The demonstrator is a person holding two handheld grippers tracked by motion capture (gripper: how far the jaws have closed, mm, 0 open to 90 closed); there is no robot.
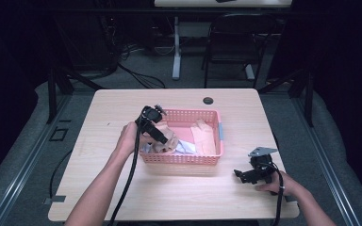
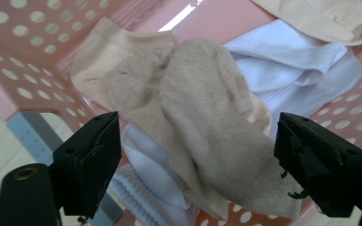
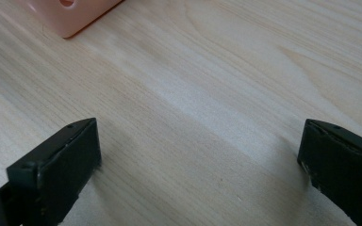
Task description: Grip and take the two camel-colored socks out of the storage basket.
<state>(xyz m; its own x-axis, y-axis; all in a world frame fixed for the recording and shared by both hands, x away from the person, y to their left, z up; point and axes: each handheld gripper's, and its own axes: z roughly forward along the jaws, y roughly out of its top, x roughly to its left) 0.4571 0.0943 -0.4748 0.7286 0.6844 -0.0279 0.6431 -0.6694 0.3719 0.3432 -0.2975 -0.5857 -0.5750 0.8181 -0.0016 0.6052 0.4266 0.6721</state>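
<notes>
A pink perforated basket (image 1: 181, 159) stands mid-table with several socks in it. My left gripper (image 1: 166, 139) dips into its left end. In the left gripper view its jaws (image 2: 198, 155) stand wide on either side of a beige sock (image 2: 202, 117), and the pads do not press on it. That sock lies over white socks (image 2: 292, 61) against the basket wall (image 2: 28, 47). A paler sock (image 1: 205, 136) lies at the basket's right end. My right gripper (image 1: 238, 175) rests low near the table's front right, open, with bare wood between its jaws (image 3: 198, 160).
The basket's corner (image 3: 70, 14) lies ahead of the right gripper. A round cable hole (image 1: 208, 100) sits near the table's far edge. Beyond the table stand a black chair (image 1: 235, 42) and a desk leg (image 1: 176, 52). Cables trail from both grippers toward the front edge.
</notes>
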